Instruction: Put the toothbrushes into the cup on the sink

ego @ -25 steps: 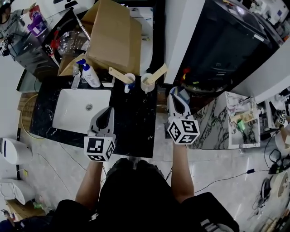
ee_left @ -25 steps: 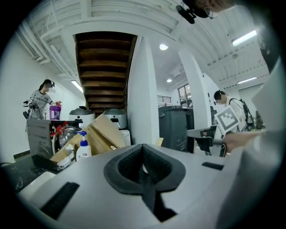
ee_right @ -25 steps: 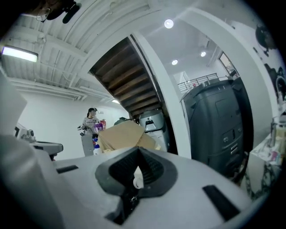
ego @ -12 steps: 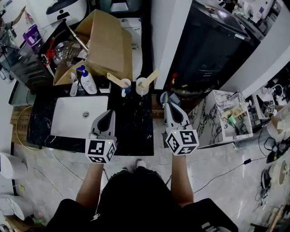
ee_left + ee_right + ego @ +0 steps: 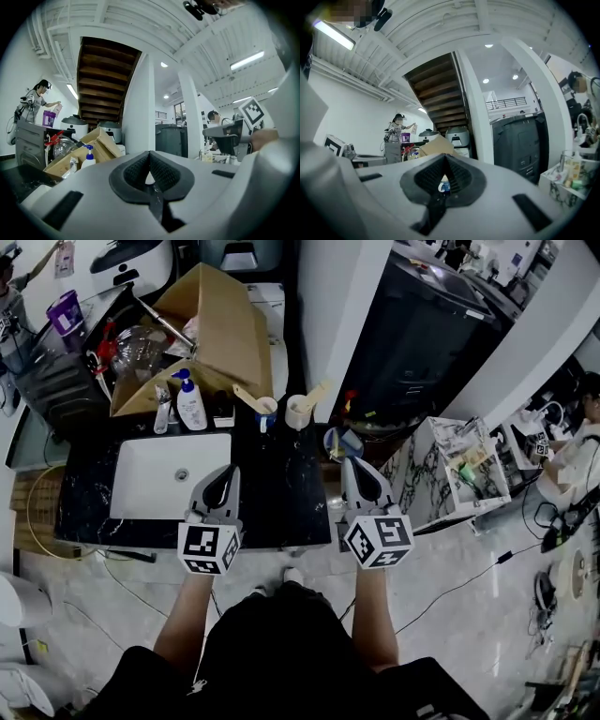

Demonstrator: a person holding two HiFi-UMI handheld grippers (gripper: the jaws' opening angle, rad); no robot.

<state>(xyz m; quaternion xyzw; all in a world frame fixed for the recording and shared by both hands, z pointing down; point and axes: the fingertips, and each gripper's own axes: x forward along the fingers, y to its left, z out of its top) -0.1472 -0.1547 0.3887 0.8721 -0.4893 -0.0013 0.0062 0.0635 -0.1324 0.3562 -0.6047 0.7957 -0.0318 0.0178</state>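
Two pale cups stand at the back of the black counter (image 5: pixel 272 493), just right of the sink (image 5: pixel 169 474). The left cup (image 5: pixel 267 410) holds a cream-handled toothbrush (image 5: pixel 247 397) that leans left. From the right cup (image 5: pixel 298 412) another toothbrush (image 5: pixel 317 395) leans right. My left gripper (image 5: pixel 222 476) (image 5: pixel 150 176) hovers over the counter's front, near the sink's right edge, shut and empty. Off the counter's right end, my right gripper (image 5: pixel 355 466) (image 5: pixel 443 182) is shut with nothing in it.
A pump bottle (image 5: pixel 191 401) and a faucet (image 5: pixel 161 407) stand behind the sink, with an open cardboard box (image 5: pixel 220 329) behind them. A white pillar (image 5: pixel 328 324), a black appliance (image 5: pixel 427 338) and a marble-patterned stand (image 5: pixel 450 470) lie to the right. Cables cross the floor.
The head view has shifted, and the counter now sits a little lower and further right in the picture. Both grippers stay shut and hold about the same pose.
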